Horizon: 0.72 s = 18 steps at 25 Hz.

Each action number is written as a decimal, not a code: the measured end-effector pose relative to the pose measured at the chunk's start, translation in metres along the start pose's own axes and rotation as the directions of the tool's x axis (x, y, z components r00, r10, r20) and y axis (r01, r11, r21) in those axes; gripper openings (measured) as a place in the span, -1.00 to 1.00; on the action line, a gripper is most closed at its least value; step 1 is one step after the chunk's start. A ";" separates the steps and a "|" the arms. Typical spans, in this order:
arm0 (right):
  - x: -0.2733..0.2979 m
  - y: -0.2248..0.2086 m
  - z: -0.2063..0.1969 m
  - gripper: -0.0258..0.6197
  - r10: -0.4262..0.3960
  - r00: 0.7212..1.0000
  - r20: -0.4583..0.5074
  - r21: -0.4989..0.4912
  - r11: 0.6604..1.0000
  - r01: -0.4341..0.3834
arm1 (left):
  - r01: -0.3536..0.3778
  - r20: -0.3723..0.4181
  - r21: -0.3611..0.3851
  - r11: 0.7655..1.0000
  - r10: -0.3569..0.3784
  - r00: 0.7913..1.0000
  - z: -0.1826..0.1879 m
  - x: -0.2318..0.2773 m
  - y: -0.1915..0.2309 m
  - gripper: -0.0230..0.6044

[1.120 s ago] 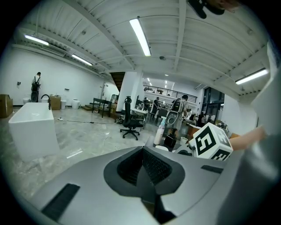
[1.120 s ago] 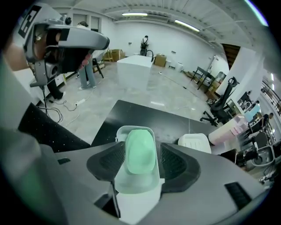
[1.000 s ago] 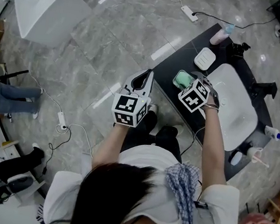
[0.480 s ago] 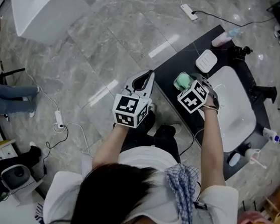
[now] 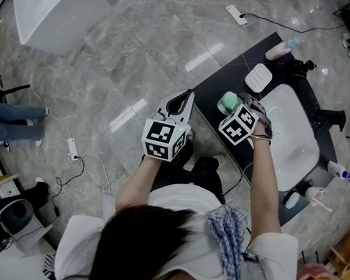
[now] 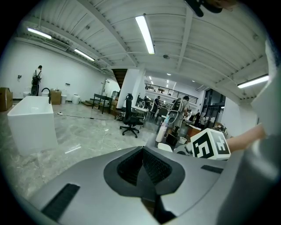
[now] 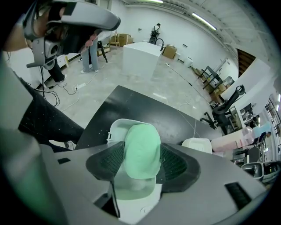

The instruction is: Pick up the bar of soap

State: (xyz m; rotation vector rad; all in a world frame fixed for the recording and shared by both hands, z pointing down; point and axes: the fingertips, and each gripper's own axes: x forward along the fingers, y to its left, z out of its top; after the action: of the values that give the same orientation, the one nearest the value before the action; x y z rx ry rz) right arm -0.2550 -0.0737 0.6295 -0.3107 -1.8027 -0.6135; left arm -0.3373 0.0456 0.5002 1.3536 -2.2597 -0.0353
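A pale green bar of soap [image 7: 141,149] sits between the dark ribbed pads of my right gripper [image 7: 141,159], which is shut on its two sides. The gripper points steeply down over a white soap dish [image 7: 113,130] on the black table [image 7: 131,107]. In the head view the soap [image 5: 229,101] shows just beyond the right gripper's marker cube [image 5: 239,124]. Whether the bar is off the dish I cannot tell. My left gripper [image 5: 178,102] hangs over the floor to the left of the table. It is shut with nothing in it [image 6: 142,169].
Beyond the dish lie a second white soap dish [image 5: 258,77] and a pink bottle [image 5: 278,49]. A white basin [image 5: 292,141] fills the table's right part. A white box [image 5: 56,1], cables and a power strip [image 5: 237,16] are on the marble floor.
The right gripper has tilted slightly over the dish with the soap between its jaws. The left gripper has stayed put.
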 end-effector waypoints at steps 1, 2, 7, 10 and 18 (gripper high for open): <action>0.000 0.000 0.000 -0.14 0.004 1.000 0.000 0.002 1.000 -0.004 | -0.002 -0.002 0.000 1.000 0.002 1.000 -0.001 0.000 0.001 -0.89; 0.000 0.000 0.001 -0.14 0.012 1.000 -0.001 0.005 1.000 -0.012 | -0.004 -0.004 -0.001 1.000 0.004 1.000 -0.002 -0.001 0.002 -0.89; -0.001 0.003 0.005 -0.13 0.069 0.997 -0.016 0.024 0.997 -0.069 | 0.001 -0.004 0.000 1.000 -0.001 1.000 -0.003 -0.002 0.001 -0.89; 0.000 0.002 0.005 -0.11 0.074 0.997 -0.026 0.032 0.997 -0.073 | 0.007 -0.001 0.004 1.000 -0.007 1.000 -0.002 -0.001 -0.001 -0.89; -0.004 -0.001 0.001 -0.11 -0.004 0.997 0.077 0.093 0.996 -0.004 | 0.022 0.004 0.012 1.000 -0.022 1.000 0.002 -0.001 -0.006 -0.89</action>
State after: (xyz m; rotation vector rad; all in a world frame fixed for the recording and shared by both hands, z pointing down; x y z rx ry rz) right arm -0.2555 -0.0737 0.6252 -0.2747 -1.8994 -0.5221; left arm -0.3328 0.0425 0.4970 1.3858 -2.2513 -0.0323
